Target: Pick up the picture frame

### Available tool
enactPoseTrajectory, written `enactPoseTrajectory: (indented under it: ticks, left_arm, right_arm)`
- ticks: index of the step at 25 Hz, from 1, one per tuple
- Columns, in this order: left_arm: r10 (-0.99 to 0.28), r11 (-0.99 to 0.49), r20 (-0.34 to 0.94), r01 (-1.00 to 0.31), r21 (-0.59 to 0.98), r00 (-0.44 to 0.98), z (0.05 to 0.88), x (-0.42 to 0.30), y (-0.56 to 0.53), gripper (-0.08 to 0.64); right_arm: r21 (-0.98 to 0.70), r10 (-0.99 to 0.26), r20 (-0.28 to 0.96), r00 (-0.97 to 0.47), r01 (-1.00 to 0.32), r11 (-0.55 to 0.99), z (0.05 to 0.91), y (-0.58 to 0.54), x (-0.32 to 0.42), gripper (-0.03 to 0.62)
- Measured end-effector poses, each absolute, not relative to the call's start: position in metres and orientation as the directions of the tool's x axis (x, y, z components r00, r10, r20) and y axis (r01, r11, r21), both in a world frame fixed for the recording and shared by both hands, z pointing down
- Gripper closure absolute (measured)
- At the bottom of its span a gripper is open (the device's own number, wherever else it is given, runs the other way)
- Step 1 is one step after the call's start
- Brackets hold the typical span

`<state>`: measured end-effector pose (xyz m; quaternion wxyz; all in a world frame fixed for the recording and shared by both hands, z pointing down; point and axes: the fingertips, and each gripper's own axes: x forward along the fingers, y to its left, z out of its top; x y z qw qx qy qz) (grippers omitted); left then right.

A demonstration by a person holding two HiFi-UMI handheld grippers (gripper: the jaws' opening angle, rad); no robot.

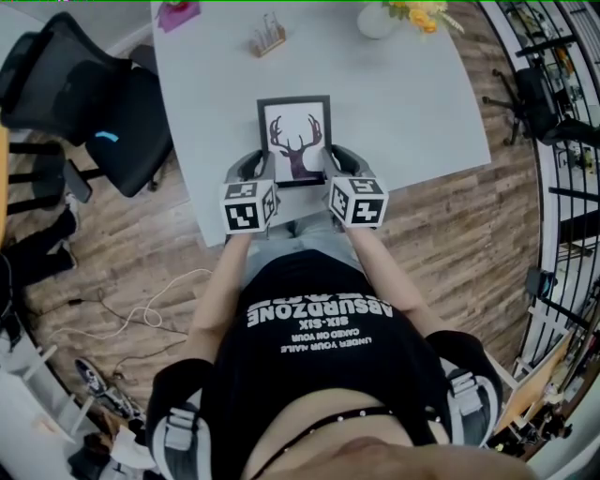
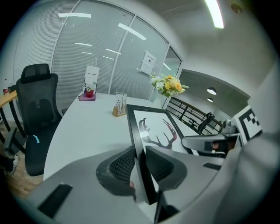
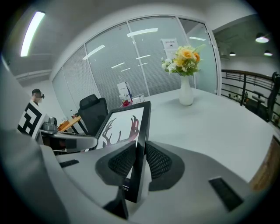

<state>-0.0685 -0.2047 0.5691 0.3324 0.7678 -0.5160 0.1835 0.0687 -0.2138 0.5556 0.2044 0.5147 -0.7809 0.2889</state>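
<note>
Picture frame (image 1: 294, 139) gripped edgewise by left hand-held gripper (image 1: 259, 169), right hand-held gripper (image 1: 334, 162).

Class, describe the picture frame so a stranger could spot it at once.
Find the white table. At its near edge, the left hand-held gripper and the right hand-held gripper clamp the picture frame. Unlike the flower vase and wooden holder farther back, it is flat, black-bordered, with an antlered deer head.

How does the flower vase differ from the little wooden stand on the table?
The flower vase is white and taller; the wooden stand is brown and low. The vase holds yellow flowers, the stand small upright cards. Both stand on the white table, beyond the picture frame.
</note>
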Motion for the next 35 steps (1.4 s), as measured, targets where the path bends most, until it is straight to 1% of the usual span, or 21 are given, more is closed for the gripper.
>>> enactPoseTrajectory:
  ticks: [12,23,35]
  left_arm:
    - [-0.737,-0.266,0.548,-0.916,0.301,0.395,0.531,-0.073,-0.215,0.472]
    - [-0.77,-0.275,0.504,-0.916,0.291,0.391,0.511,-0.073,-0.214,0.472]
    - [-0.788,-0.286,0.474,-0.915,0.284,0.394,0.501,-0.075,-0.212,0.472]
  right_arm:
    - [-0.153,-0.757,0.529,-0.384,-0.92,0.36,0.514,-0.226,0.063,0.506]
    - [-0.134,-0.78,0.486,-0.395,-0.915,0.38,0.493,-0.226,0.062,0.507]
    - [-0.122,-0.792,0.471,-0.39,-0.917,0.379,0.484,-0.224,0.061,0.507]
